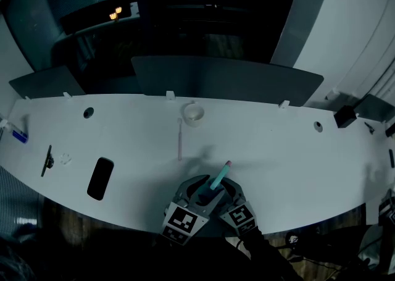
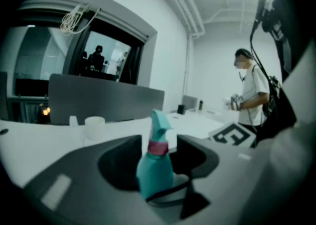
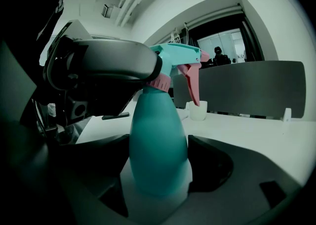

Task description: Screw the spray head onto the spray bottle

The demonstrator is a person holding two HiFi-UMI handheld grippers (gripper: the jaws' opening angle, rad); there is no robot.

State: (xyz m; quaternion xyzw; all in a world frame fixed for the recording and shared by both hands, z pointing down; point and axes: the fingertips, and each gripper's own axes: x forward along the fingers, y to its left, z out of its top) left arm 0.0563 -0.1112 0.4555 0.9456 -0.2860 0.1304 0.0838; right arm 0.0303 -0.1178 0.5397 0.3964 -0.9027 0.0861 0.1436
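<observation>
A teal spray bottle (image 1: 217, 180) with a pink collar and a teal spray head (image 3: 177, 53) on top is held tilted just over the near edge of the white table (image 1: 278, 144). My right gripper (image 3: 158, 182) is shut on the bottle's body (image 3: 158, 150), with a jaw against each side. My left gripper (image 2: 157, 169) has the bottle (image 2: 155, 167) standing between its jaws with a gap on each side, so it is open. In the right gripper view one grey left jaw lies beside the spray head. In the head view both grippers, left (image 1: 196, 192) and right (image 1: 228, 191), meet at the bottle.
A white cup (image 1: 193, 113) stands mid-table with a thin tube (image 1: 179, 139) lying before it. A black phone (image 1: 100, 178) and a small black tool (image 1: 47, 160) lie at the left. A grey partition (image 1: 228, 79) lines the far edge. A person (image 2: 249, 95) stands off to the right.
</observation>
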